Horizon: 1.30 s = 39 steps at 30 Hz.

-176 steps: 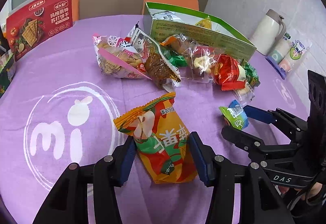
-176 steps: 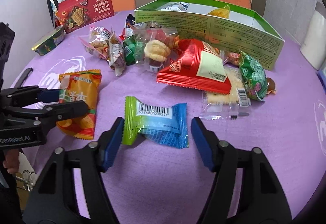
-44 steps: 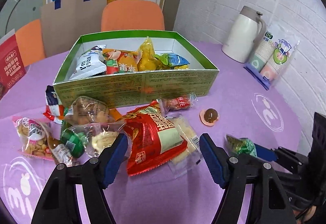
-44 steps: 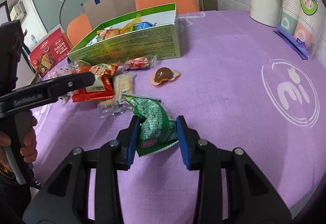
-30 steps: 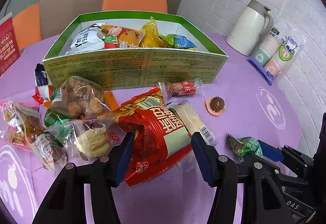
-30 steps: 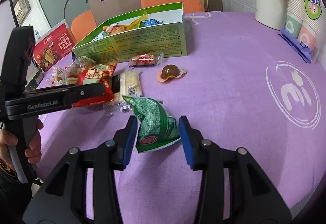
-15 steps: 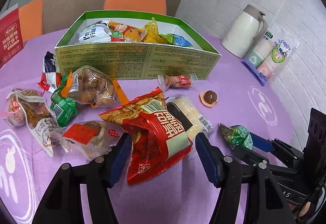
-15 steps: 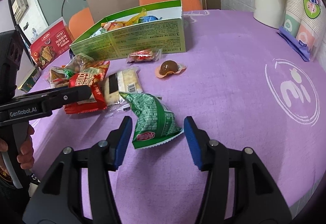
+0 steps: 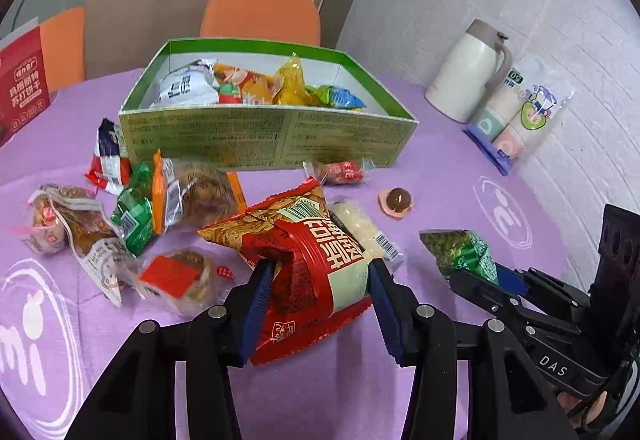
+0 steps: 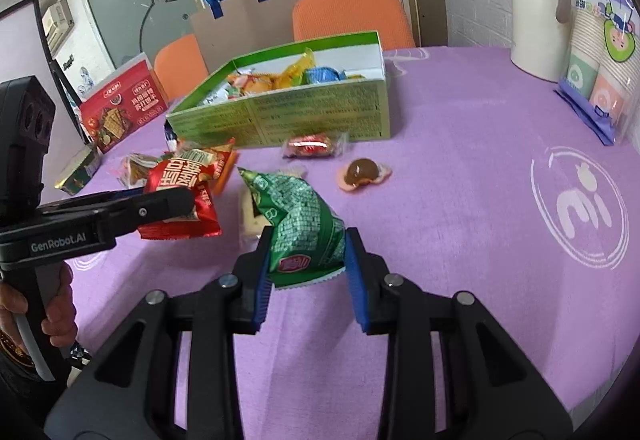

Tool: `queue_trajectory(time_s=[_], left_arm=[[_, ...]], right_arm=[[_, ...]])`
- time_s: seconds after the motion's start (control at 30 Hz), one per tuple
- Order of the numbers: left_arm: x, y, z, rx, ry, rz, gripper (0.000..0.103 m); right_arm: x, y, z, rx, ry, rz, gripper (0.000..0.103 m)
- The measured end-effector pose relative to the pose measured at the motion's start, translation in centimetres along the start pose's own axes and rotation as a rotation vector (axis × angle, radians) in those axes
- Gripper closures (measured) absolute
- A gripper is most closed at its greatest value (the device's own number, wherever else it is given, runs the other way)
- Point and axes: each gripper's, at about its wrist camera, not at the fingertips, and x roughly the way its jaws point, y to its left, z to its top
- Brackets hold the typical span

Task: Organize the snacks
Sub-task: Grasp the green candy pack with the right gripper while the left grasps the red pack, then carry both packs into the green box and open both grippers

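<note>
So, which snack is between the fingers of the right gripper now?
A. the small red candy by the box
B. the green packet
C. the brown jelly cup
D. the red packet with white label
B: in the right wrist view the right gripper has its fingers pressed on both sides of the green packet.

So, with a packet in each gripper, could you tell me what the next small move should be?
Probably carry both to the green box: the left gripper has closed on the red packet, the right gripper on the green packet, and snacks already lie in the box.
</note>
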Motion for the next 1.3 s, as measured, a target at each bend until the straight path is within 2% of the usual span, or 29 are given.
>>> queue_trajectory(time_s=[0.27,0.37,0.5,0.67,0.83,1.07,1.13,1.17,1.23,1.27,1.3], left_arm=[[-4.9,-0.8,4.3,0.070,-0.126,-0.011,0.054],[-5.5,-0.7,6.6,0.083,-0.145,-0.018,0.054],[-5.1,-0.4,9.5,0.106,-0.160,0.018,0.054],[-2.8,1.0,13.2,0.086,-0.148,0.014,0.054],[0.8,2.1,15.9,0.079,-0.124,0.042,0.054],[6.0,3.4,18.0,0.069,-0.067,0.063,0.053],[7.1,3.8,18.2,0.072,-0.059,0.057,0.053],[7.3,4.0,18.1,0.070,-0.071,0.058,0.051],[7.4,4.5,18.0,0.051,-0.099,0.066,0.020],[7.1,4.7,17.8,0.034,-0.125,0.079,0.002],[6.7,4.9,17.7,0.023,-0.162,0.085,0.000]], right_arm=[[-0.4,1.8,5.3,-0.037,-0.100,0.035,0.067],[0.0,1.9,7.2,-0.046,-0.125,0.023,0.067],[1.5,1.2,9.6,-0.035,-0.135,0.017,0.067],[4.1,-0.3,11.9,-0.005,-0.130,0.006,0.067],[7.8,-1.9,13.6,0.008,-0.092,-0.013,0.067],[11.8,-3.2,14.9,0.005,-0.070,-0.017,0.067],[12.7,-3.3,15.1,-0.016,-0.069,-0.020,0.062],[13.1,-3.3,15.1,-0.031,-0.069,-0.019,0.055],[13.2,-3.1,14.8,-0.057,-0.086,-0.040,0.021],[12.8,-3.1,14.5,-0.070,-0.105,-0.050,0.018],[12.5,-3.1,14.4,-0.081,-0.123,-0.051,0.017]])
